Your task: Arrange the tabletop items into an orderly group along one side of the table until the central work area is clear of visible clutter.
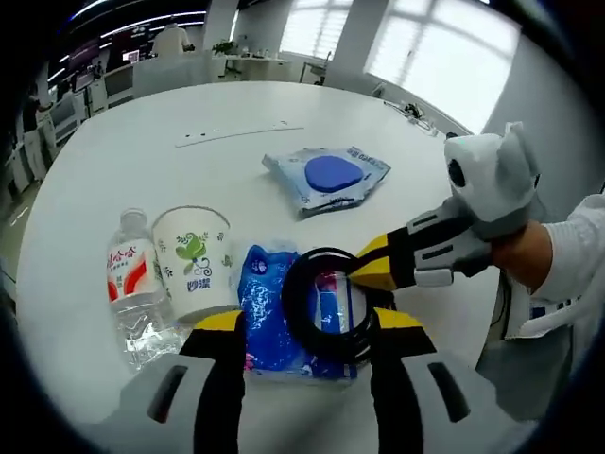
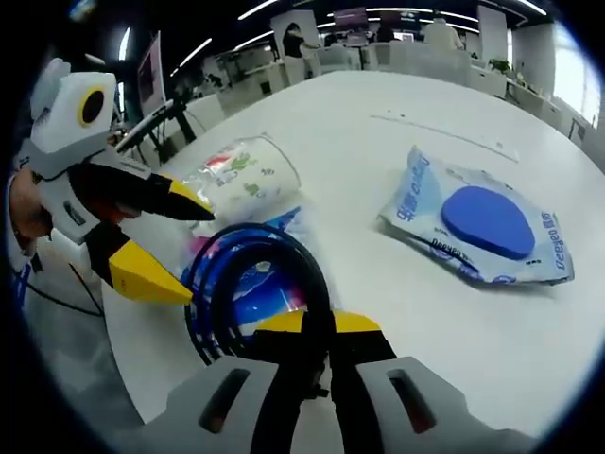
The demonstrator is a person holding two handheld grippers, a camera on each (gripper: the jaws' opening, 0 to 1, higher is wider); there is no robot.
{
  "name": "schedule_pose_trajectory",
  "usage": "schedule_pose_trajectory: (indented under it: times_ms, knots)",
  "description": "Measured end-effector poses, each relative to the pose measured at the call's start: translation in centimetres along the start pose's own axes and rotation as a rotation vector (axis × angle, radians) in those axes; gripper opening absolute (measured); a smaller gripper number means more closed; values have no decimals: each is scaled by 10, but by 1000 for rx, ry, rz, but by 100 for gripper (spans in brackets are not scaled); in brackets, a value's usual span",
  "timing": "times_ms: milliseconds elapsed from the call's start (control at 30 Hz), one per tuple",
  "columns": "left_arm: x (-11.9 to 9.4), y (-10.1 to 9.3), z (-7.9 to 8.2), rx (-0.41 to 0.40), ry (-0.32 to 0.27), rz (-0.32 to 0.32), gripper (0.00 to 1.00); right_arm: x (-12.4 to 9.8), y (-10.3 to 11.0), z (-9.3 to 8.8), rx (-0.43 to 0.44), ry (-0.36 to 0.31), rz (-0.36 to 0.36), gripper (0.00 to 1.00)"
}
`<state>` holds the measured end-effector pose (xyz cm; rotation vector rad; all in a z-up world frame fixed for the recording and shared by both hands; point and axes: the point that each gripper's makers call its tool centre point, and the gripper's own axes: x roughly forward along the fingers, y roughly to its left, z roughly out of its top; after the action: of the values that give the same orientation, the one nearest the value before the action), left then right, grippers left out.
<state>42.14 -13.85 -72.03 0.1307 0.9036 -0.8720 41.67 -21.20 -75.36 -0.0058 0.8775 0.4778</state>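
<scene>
The yellow-tipped fingers of the right gripper [image 2: 317, 326] are pinched onto the rim of a coiled black cable [image 2: 255, 284], which lies on a blue plastic packet [image 1: 274, 317]. The left gripper [image 1: 307, 326] stands wide, straddling that packet. Alongside on the round white table [image 1: 142, 180] are a paper cup [image 1: 194, 260] and a clear water bottle [image 1: 132, 284].

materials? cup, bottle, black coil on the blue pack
Cup: looks like paper, matte white with printed green leaves. Bottle: clear plastic, glossy, red and white label. Black coil: likely rubber- or plastic-sheathed cable, smooth with a slight sheen; can't tell which. Right gripper is shut on it.
</scene>
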Motion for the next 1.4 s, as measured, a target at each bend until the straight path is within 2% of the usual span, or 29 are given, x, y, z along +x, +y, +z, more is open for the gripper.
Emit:
schedule_pose_trajectory:
  times_ms: [400,533,967,1400]
  knots:
    - [12,4,-9,24,59,14,24,1,1,0,19,-14,3,5]
    - [14,6,-13,37,80,25,9,1,1,0,24,-17,4,5]
    - [11,4,-11,-30,82,22,4,-3,1,-3,65,-22,16,4]
    - [3,-7,-4,-36,51,9,0,-19,3,-3,93,-46,36,2]
